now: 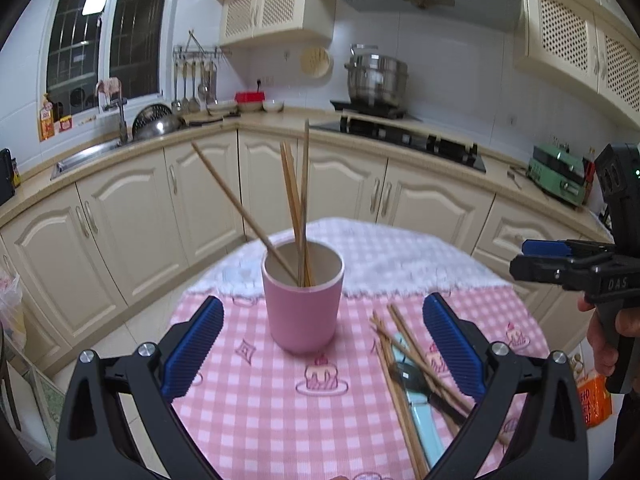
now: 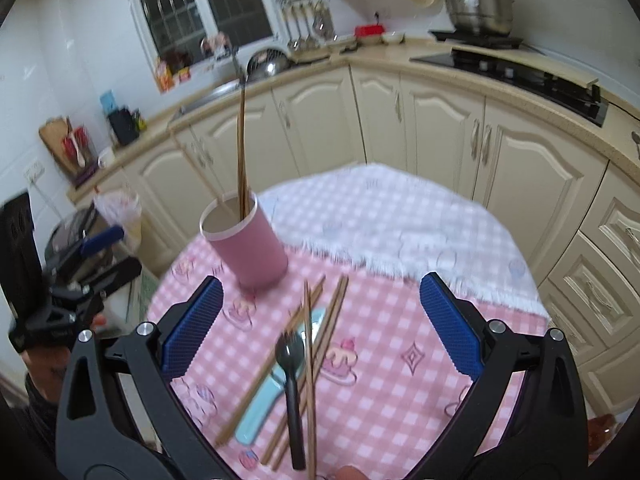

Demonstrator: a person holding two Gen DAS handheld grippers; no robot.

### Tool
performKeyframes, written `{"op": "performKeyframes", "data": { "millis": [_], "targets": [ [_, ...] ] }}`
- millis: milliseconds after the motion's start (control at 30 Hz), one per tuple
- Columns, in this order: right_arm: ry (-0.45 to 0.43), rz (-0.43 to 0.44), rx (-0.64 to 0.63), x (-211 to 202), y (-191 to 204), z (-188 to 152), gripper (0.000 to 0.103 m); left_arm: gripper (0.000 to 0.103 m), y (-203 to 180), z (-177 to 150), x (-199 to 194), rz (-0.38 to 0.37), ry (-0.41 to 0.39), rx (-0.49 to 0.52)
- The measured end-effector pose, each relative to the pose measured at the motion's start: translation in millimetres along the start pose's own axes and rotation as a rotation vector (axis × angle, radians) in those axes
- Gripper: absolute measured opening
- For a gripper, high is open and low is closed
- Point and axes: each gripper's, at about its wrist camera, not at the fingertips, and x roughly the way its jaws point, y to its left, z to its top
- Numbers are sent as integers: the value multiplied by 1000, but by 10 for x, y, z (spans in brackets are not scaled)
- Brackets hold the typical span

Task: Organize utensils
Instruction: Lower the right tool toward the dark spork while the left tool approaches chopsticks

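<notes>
- On the round worktop (image 2: pixel 400 380), with its pink checked cloth, we see the pink cup (image 1: pixel 303 304) standing upright, and several chopsticks (image 1: pixel 296 208) already lean inside it.
- Beside the cup, on its right side, the loose chopsticks (image 2: pixel 320 344) lie crossed in a small heap together with a black spoon (image 2: pixel 291 364) and a light blue spoon (image 2: pixel 260 404); the black spoon rests on top of the blue one.
- We hold the right hand-held gripper (image 2: pixel 320 328) above this heap, with its jaws spread wide and nothing between them, so we judge that the step in hand is to pick the next utensil.
- We should choose one piece that lies on top, because a lower one would drag the others with it.
- We should turn the jaws across the stick, not along it, and close near its middle so it does not tip.
- We should lower slowly, as the blue pads could push the thin sticks away on the cloth.
- The left hand-held gripper (image 1: pixel 324 340) is also wide open and empty, with the cup standing just ahead of its fingers, apart from both pads.
- We could close it softly around the cup to keep it steady, since the long sticks inside may tilt a light cup when a new one drops in.
</notes>
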Motion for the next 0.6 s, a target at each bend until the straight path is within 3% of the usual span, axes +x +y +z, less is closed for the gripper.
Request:
{"op": "performKeyframes", "data": {
  "millis": [300, 400, 467, 600],
  "targets": [
    [152, 27, -147, 311, 219, -335, 94, 98, -6, -245, 180, -1, 106, -6],
    [223, 43, -194, 448, 305, -459, 76, 98, -8, -311, 234, 3, 135, -5],
    [261, 41, -223, 527, 347, -531, 60, 98, -13, -361, 273, 2, 156, -3],
    [318, 50, -284, 631, 443, -645, 41, 98, -14, -452, 345, 13, 193, 5]
  ]
}}
